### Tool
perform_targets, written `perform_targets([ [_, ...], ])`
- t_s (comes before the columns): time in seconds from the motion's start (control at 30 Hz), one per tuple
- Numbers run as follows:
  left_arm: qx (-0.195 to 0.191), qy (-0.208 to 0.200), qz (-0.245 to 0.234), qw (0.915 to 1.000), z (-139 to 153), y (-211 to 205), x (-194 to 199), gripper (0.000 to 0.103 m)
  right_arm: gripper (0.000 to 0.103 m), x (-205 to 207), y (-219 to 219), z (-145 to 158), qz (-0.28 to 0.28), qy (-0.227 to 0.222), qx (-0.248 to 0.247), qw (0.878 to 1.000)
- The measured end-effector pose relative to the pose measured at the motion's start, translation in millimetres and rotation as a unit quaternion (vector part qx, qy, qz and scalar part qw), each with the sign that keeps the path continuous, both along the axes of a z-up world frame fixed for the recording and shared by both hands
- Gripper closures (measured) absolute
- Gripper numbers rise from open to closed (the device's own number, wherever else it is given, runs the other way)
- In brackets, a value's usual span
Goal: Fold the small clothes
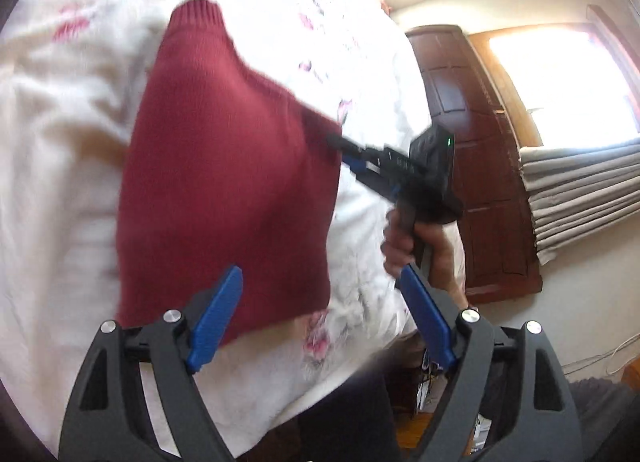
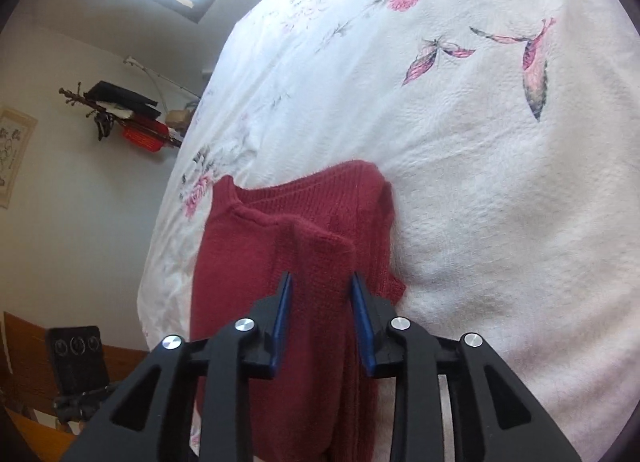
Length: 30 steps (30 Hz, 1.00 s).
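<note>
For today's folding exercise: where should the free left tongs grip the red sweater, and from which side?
Grip the sweater's near bottom corner, coming in low from the bed's near edge. That hem lies flat and free just ahead of the open left tongs, while the right tongs work the far side edge.

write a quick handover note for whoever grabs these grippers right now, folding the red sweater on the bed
Left gripper: open, empty, hovering near the red sweater's edge.
Right gripper: fingers partly apart, a raised fold of the knit between them; firm grip unclear.
Sweater lies on the floral bedspread, partly folded, one layer over the body.
Left to do: lay the fold down, finish, flatten.
</note>
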State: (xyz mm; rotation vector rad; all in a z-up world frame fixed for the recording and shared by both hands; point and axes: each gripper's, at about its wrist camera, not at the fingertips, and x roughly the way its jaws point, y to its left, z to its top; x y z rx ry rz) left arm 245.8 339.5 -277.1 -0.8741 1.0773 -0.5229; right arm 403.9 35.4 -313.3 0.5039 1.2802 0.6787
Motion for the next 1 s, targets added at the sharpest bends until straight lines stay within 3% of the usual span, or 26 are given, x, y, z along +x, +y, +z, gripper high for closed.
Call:
perform_targets([
  [0.07,0.026,-0.009,0.002,0.9996,5.4,10.4,26.3,0.020,0.050,1.3,-1.8,-3.0,-0.002,0.021,0.004,1.000],
  [0.13,0.044,-0.005,-0.010,0.9990,0.0,9.6,52.1,0.020,0.051,3.0,2.7,-8.2,0.007,0.028,-0.007,1.000],
  [0.17,0.062,0.007,-0.014,0.9980,-6.9,13.4,62.3,0.021,0.063,4.3,7.5,-14.5,0.018,0.039,-0.005,0.999],
  [0.2,0.066,0.027,-0.015,0.9973,-17.4,20.5,65.8,0.022,0.094,6.3,15.2,-20.1,0.027,0.046,-0.009,0.999],
  [0.27,0.091,0.064,-0.025,0.9935,-43.9,24.1,74.7,0.025,0.093,12.3,19.8,-25.0,0.022,0.034,-0.028,0.999],
  [0.33,0.122,0.066,-0.029,0.9899,-57.8,21.6,74.4,0.029,0.094,21.7,24.0,-31.8,0.011,0.037,-0.034,0.999],
  [0.47,0.116,0.061,-0.015,0.9912,-51.9,32.8,64.9,0.029,0.092,27.0,40.5,-37.0,0.033,0.031,-0.064,0.997],
  [0.57,0.104,0.030,0.003,0.9941,-17.1,38.7,44.0,0.027,0.077,10.0,32.3,-9.4,0.033,-0.004,-0.080,0.996],
  [0.63,0.083,-0.001,-0.001,0.9966,0.9,38.3,21.0,0.023,0.076,-15.3,21.2,15.1,0.023,-0.043,-0.089,0.995],
  [0.7,0.065,0.009,-0.017,0.9977,-4.4,30.0,10.0,0.022,0.076,-41.2,18.3,25.9,0.037,-0.048,-0.065,0.996],
  [0.77,0.081,0.039,-0.028,0.9956,-27.1,18.6,8.7,0.023,0.076,-60.4,27.7,19.0,0.067,-0.037,-0.065,0.995],
  [0.83,0.097,0.063,-0.028,0.9929,-51.4,12.7,12.7,0.024,0.081,-66.2,37.5,-3.8,0.084,-0.012,-0.084,0.993],
  [0.9,0.097,0.070,-0.024,0.9925,-58.7,11.8,14.3,0.024,0.103,-64.6,38.6,-25.1,0.083,-0.003,-0.128,0.988],
  [1.0,0.095,0.061,-0.022,0.9933,-38.5,15.5,9.9,0.024,0.103,-67.0,33.6,-15.6,0.079,-0.004,-0.131,0.988],
])
